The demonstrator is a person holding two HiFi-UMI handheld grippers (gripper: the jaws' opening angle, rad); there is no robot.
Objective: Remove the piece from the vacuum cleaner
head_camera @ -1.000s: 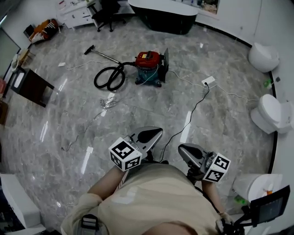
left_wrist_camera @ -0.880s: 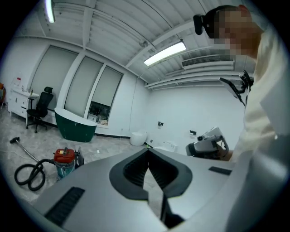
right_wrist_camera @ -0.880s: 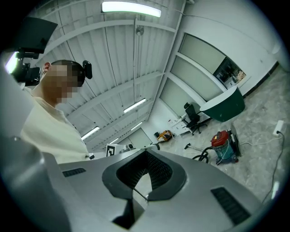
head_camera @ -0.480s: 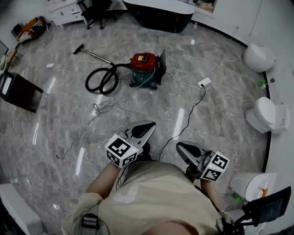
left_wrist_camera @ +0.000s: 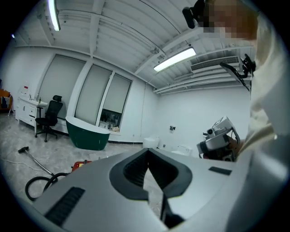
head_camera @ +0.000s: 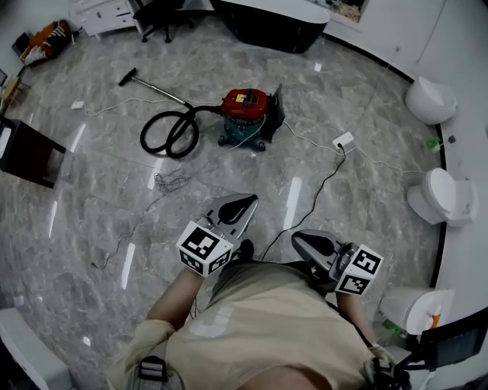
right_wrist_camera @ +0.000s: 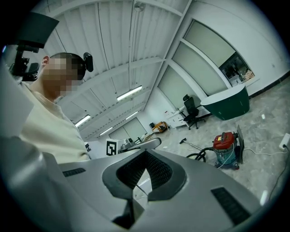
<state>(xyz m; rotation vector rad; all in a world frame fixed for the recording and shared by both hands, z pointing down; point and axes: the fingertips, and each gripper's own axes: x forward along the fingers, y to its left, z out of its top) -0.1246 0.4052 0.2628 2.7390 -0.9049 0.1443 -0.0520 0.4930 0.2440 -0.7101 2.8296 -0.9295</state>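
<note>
Room: pale hall with a glossy grey marbled floor (head_camera: pixel 91 228), tall windows and strip lights overhead.
Bathtub: dark green bathtub (head_camera: pixel 271 27) at the far wall.
Toilets: white toilets (head_camera: pixel 442 194) in a row along the right wall.
Office chair: black office chair (head_camera: pixel 164 15) just beside a white cabinet (head_camera: pixel 107 15), far left corner.
Vacuum cleaner: red-topped vacuum cleaner (head_camera: pixel 248 114) on a blue-green base, upright on the floor in mid-room.
Hose: black hose (head_camera: pixel 169 133) coiled on the floor left of the canister, one end at the canister.
Wand: metal wand (head_camera: pixel 156 90) with a floor nozzle, lying flat beyond the coil.
Cord: black cord (head_camera: pixel 314 192) trailing from a white socket block (head_camera: pixel 345 142) toward the person's feet.
Left gripper: left gripper (head_camera: pixel 245 201) held in front of the person's body, pointing about level; jaws together at the tips, nothing between them.
Right gripper: right gripper (head_camera: pixel 302 238) held at the person's right side, level; jaws together, nothing between them.
Task item relative to jaws: vacuum cleaner well apart from both grippers, across open floor ahead of them. It peeks over the left jaw in the left gripper view and sits right of the jaws in the right gripper view.
</note>
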